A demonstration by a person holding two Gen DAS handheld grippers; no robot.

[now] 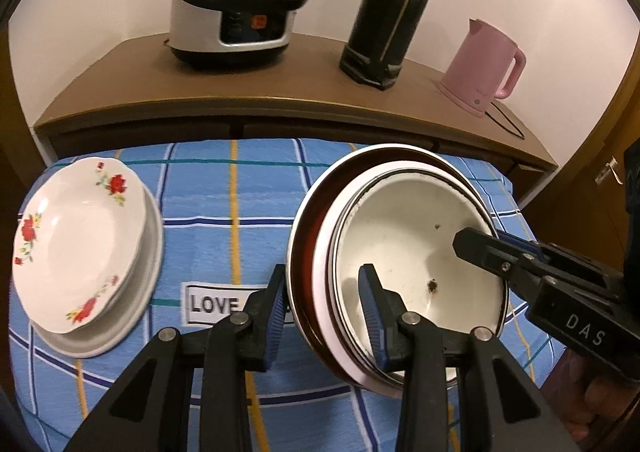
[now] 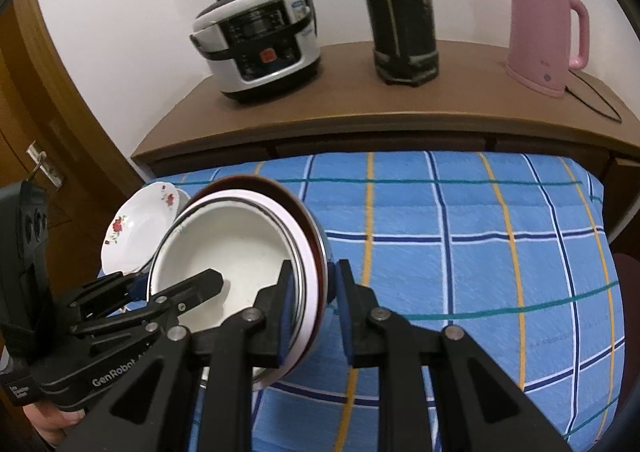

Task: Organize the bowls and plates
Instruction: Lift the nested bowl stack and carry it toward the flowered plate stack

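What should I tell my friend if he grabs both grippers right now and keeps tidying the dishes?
Left gripper: shut on the near rim of the nested bowls.
Right gripper: shut on their opposite rim.
The bowls are tilted, lifted above the blue checked cloth.
The flowered plates sit stacked at the cloth's left end.
Done: plates stacked, bowls nested.
Left: probably set the bowls down gently, then let go.

Left gripper (image 1: 324, 312) fingers (image 1: 370, 316) clamp the near rim of the nested bowls (image 1: 400, 244); right gripper (image 1: 476, 248) grips the far rim. Flowered plates (image 1: 80, 248) lie left of the fingers.
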